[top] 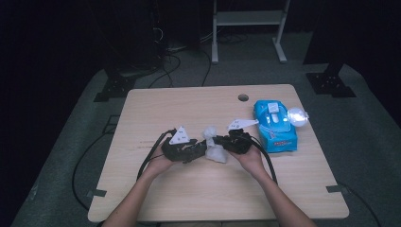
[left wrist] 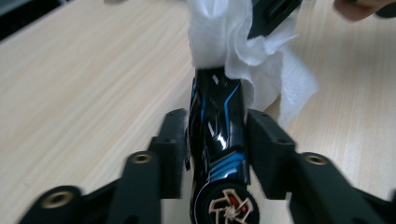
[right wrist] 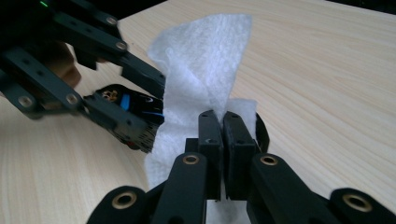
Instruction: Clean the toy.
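My left gripper [top: 201, 149] is shut on a glossy black toy car [left wrist: 218, 135] with blue stripes; its pads [left wrist: 170, 140] press the car's two sides, and a wheel faces the camera. My right gripper [right wrist: 222, 126] is shut on a white wipe [right wrist: 205, 60], pinching a fold of it. The wipe [left wrist: 233, 37] drapes over the car's far end. In the high view both grippers meet nose to nose at the middle of the table, right gripper [top: 220, 144] against the crumpled wipe [top: 215, 152]. The car [right wrist: 126, 103] shows between the left gripper's jaws in the right gripper view.
A blue pack of wipes [top: 274, 125] lies right of the hands, with a clear round object [top: 298, 116] at its far right corner. The wooden table [top: 189, 189] has a cable hole [top: 243, 97] near the back edge. Cables trail off the left side.
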